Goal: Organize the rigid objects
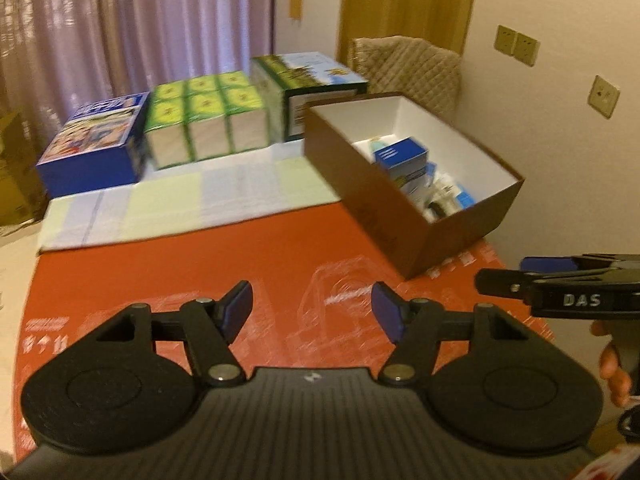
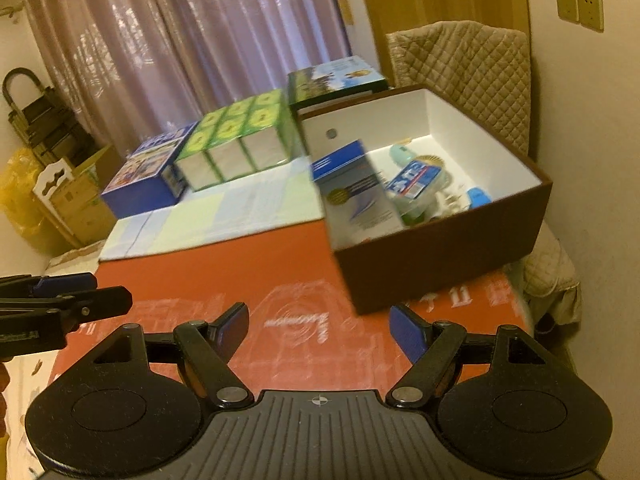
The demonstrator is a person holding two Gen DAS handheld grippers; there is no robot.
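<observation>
A brown open box [image 1: 384, 216] [image 2: 440, 268] with a white inside stands on the red table top at the right. Inside it lie a blue-and-white carton [image 1: 400, 158] [image 2: 356, 188], a toothpaste tube [image 2: 416, 184] and other small items. My left gripper [image 1: 312, 306] is open and empty, low over the red surface, short of the box. My right gripper [image 2: 318, 326] is open and empty, just in front of the box's near corner. The right gripper also shows side-on at the right edge of the left wrist view [image 1: 560, 280]; the left gripper shows at the left edge of the right wrist view [image 2: 60, 304].
At the back stand a blue printed box [image 1: 92, 148] [image 2: 148, 172], a block of green-and-white cartons [image 1: 204, 120] [image 2: 240, 140] and a green printed box [image 1: 308, 80] [image 2: 336, 80]. A pale mat [image 1: 180, 204] lies before them. A quilted chair [image 2: 464, 76] stands behind the brown box.
</observation>
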